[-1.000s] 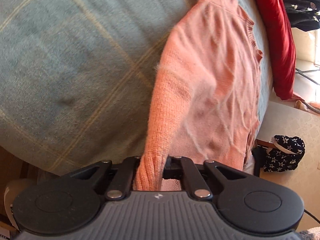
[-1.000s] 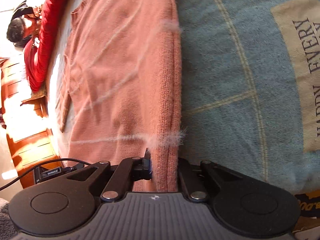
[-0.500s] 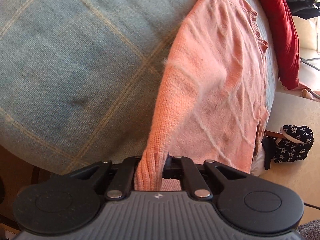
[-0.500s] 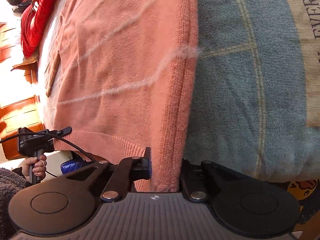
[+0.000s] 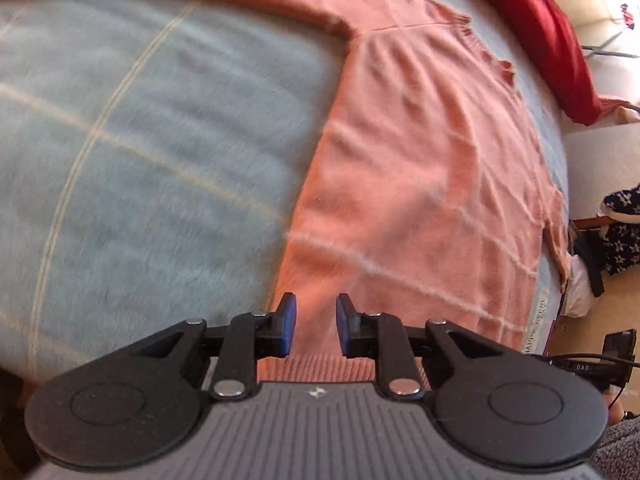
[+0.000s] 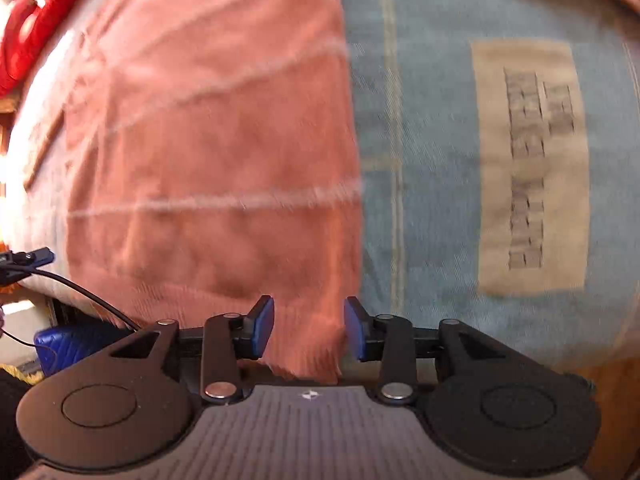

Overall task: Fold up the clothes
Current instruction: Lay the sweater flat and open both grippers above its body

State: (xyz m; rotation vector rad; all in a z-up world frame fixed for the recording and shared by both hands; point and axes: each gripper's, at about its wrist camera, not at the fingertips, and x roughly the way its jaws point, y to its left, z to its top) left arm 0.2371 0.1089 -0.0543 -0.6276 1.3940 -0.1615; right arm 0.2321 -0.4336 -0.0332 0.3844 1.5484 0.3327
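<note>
A salmon-pink knitted sweater (image 5: pixel 420 168) lies flat on a blue checked blanket (image 5: pixel 140 140), one sleeve stretched out along the top edge. My left gripper (image 5: pixel 316 312) hovers over the ribbed hem at the sweater's left side; its jaws are opening and the blue pads press on nothing. In the right wrist view the same sweater (image 6: pixel 208 152) fills the left half. My right gripper (image 6: pixel 309 316) is above the hem's right corner, jaws opening, with the cloth lying loose beneath the gap and free of the pads. Both views are motion-blurred.
A red garment (image 5: pixel 548 40) lies along the far edge of the bed. A beige patch with dark lettering (image 6: pixel 532 168) is on the blanket to the right. A dark star-patterned item (image 5: pixel 624 224) and a cabled device (image 5: pixel 616 354) sit beside the bed.
Both grippers were shut on the sweater's hem edges; they have let go, spread their jaws and lifted away. The sweater now lies flat on the blanket.
</note>
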